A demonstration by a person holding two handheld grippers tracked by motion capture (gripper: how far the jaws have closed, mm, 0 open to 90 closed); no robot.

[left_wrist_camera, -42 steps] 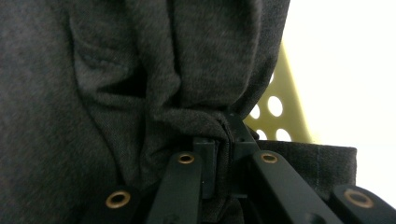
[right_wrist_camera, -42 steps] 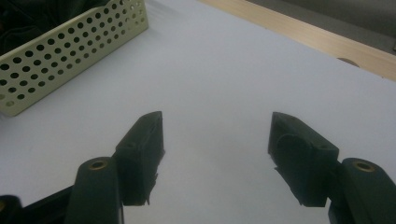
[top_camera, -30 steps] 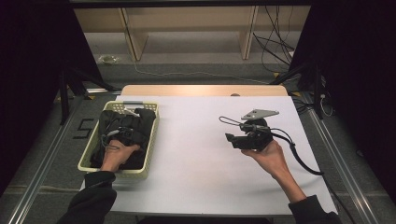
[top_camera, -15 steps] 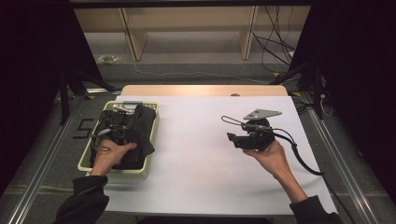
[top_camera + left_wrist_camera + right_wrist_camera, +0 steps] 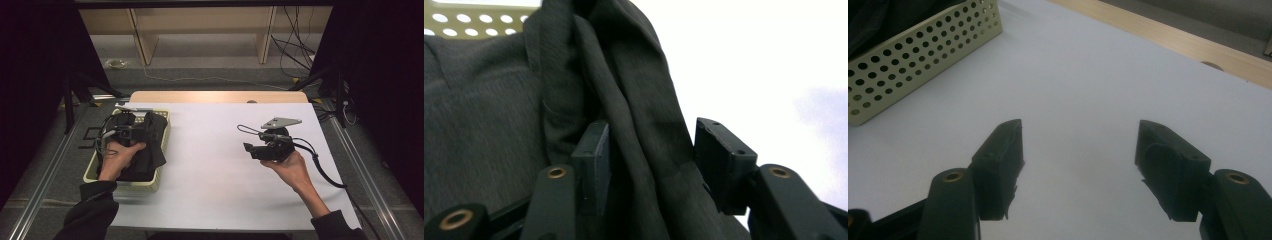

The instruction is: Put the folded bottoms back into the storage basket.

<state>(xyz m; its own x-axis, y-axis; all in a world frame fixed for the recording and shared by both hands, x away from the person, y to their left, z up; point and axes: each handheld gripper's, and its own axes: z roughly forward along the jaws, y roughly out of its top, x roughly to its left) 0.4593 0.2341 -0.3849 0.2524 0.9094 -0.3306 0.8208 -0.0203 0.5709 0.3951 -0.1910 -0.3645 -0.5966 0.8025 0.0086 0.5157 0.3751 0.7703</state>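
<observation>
Black cloth (image 5: 499,115) lies heaped in a pale yellow perforated basket (image 5: 162,142) at the left side of the white tabletop (image 5: 210,165). One fold of it hangs over the basket's right rim. The left claw (image 5: 649,155) has a fold of this cloth between its jaws, which have just been opening; the left pad lies against the fold, the right pad stands just off it. The right claw (image 5: 1078,165) is held above bare tabletop, well apart from the basket, jaws wide with nothing between them. A cable (image 5: 320,165) trails from it across the tabletop's right edge.
</observation>
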